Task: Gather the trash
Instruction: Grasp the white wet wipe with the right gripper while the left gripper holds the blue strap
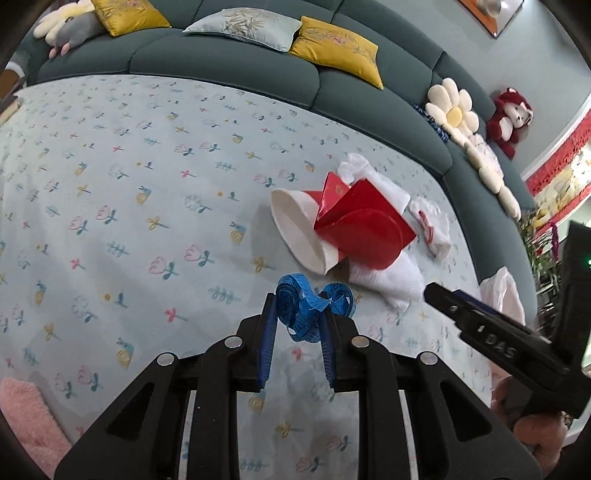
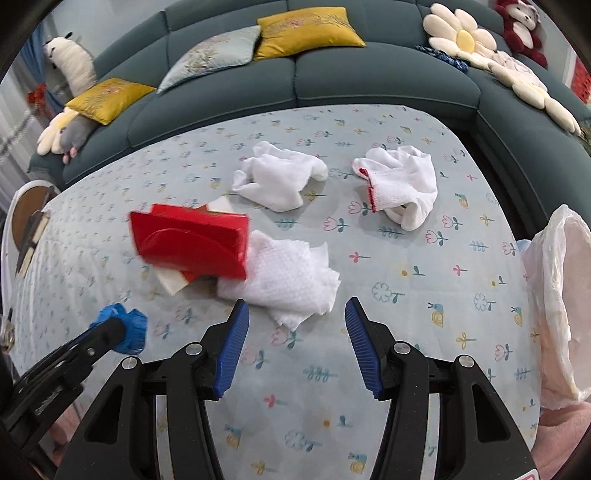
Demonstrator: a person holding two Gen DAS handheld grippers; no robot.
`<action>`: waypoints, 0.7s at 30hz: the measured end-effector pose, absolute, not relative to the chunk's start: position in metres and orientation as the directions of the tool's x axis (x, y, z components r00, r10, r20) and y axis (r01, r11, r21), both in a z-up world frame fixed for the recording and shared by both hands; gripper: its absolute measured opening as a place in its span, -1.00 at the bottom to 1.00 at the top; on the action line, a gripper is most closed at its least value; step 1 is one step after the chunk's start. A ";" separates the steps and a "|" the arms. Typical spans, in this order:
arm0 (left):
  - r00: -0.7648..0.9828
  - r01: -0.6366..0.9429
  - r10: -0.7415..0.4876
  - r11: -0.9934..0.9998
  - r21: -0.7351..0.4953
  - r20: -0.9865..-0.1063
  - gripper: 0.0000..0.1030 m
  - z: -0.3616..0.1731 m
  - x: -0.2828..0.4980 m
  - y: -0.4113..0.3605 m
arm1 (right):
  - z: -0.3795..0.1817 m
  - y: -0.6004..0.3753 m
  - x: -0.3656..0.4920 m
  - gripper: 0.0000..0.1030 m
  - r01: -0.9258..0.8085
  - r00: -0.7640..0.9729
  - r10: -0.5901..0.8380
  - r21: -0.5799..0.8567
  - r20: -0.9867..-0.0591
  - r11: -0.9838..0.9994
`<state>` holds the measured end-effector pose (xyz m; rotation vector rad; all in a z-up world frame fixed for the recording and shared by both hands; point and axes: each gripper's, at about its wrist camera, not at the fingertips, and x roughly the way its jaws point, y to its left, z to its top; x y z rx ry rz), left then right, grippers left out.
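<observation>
My left gripper (image 1: pixel 298 308) is shut on a crumpled blue tape measure (image 1: pixel 308 306), held just above the flowered bed cover; it also shows in the right wrist view (image 2: pixel 123 328). My right gripper (image 2: pixel 295 317) is open and empty, just short of a white paper towel (image 2: pixel 291 277). A red envelope (image 2: pixel 192 242) lies on a white paper cup (image 1: pixel 299 232) to its left. Beyond lie a crumpled white cloth (image 2: pixel 277 177) and a white glove with a red cuff (image 2: pixel 402 184). A translucent plastic bag (image 2: pixel 557 291) sits at the right edge.
A dark teal padded headboard (image 2: pixel 332 74) curves round the bed with yellow cushions (image 2: pixel 306 31), flower pillows (image 2: pixel 461 37) and a red plush bear (image 2: pixel 521 26). A pink fuzzy cloth (image 1: pixel 26 424) lies at the near left.
</observation>
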<state>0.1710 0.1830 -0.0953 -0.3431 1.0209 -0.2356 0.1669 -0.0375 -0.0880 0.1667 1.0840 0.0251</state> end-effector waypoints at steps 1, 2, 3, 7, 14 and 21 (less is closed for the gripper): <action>0.503 0.028 -0.356 0.918 -0.397 -0.788 -0.59 -0.098 0.173 0.184 | -0.090 -0.039 0.170 0.03 0.070 0.465 0.099 0.148 -0.880 0.986; 0.500 0.025 -0.361 0.915 -0.403 -0.787 -0.59 -0.099 0.174 0.185 | -0.094 -0.040 0.173 0.02 0.082 0.458 0.098 0.151 -0.883 0.985; 0.496 0.022 -0.367 0.911 -0.411 -0.787 -0.59 -0.101 0.177 0.185 | -0.098 -0.042 0.177 0.01 0.092 0.455 0.098 0.156 -0.885 0.983; 0.491 0.020 -0.370 0.910 -0.415 -0.789 -0.59 -0.107 0.181 0.182 | -0.112 -0.044 0.186 -0.05 0.126 0.420 0.100 0.168 -0.902 0.978; 0.487 0.035 -0.380 0.908 -0.417 -0.786 -0.59 -0.111 0.182 0.179 | -0.130 -0.042 0.191 -0.53 0.137 0.379 0.123 0.187 -0.917 0.973; 0.480 0.035 -0.362 0.918 -0.394 -0.799 -0.59 -0.115 0.176 0.177 | -0.123 -0.042 0.178 -0.85 0.104 0.386 0.153 0.208 -0.910 0.973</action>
